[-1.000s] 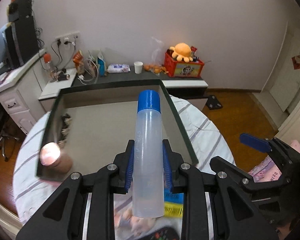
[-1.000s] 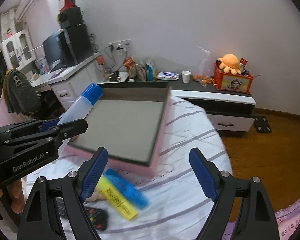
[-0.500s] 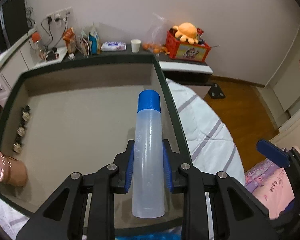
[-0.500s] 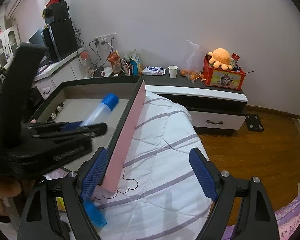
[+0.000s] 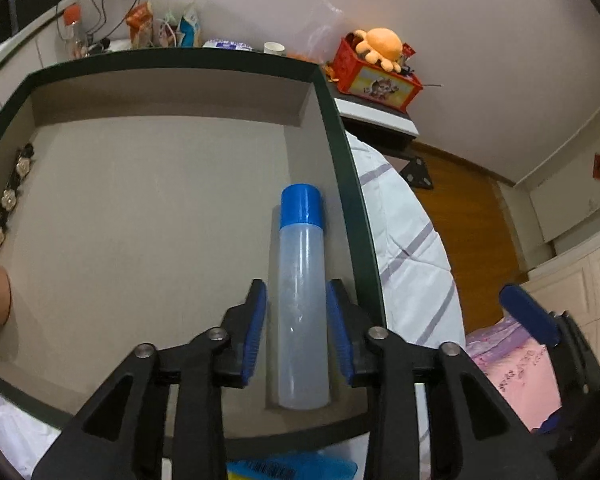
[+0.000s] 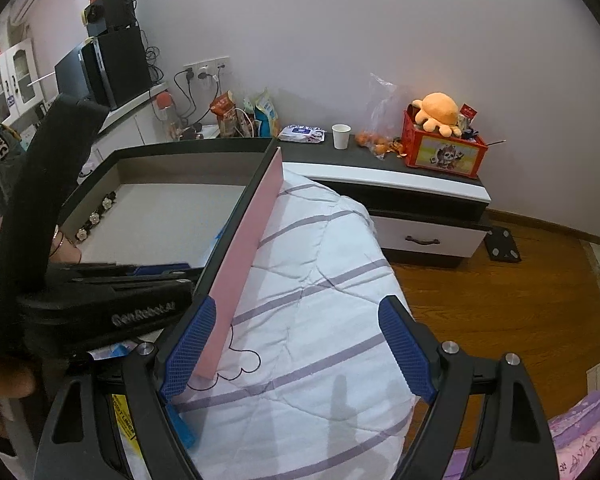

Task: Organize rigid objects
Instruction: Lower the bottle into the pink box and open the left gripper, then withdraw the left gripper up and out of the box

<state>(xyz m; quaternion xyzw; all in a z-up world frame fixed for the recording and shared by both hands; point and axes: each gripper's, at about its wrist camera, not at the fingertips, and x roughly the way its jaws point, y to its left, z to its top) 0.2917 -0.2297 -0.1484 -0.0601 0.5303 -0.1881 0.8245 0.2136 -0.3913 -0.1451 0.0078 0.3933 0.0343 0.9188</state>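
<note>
- step in hand: setting down. the clear bottle with the blue cap (image 5: 302, 304) lies flat on the grey floor of the open box (image 5: 148, 208), along its right-hand wall and near the front corner, cap pointing to the far wall.
- left gripper (image 5: 296, 332): its jaws have just been opening; the blue pads stand a little off either side of the bottle, with a thin gap showing on each side, so the bottle lies between them but is no longer pinched.
- right gripper (image 6: 300, 352): spread wide and holding nothing, it hovers over the striped quilt (image 6: 320, 280) just outside the pink outer wall of the box.
- other contents: a row of small flower-shaped pieces (image 5: 10, 196) lines the left wall of the box; a pinkish round object at the left edge is cut off by the frame.
- next move, as a judgement: the left gripper should spread further and draw straight back and up, so that neither pad drags or rolls the bottle.
- remaining work, as a judgement: a blue and yellow item (image 5: 292, 468) lies outside the front wall and looks a likely next pick for the free right gripper.
</note>
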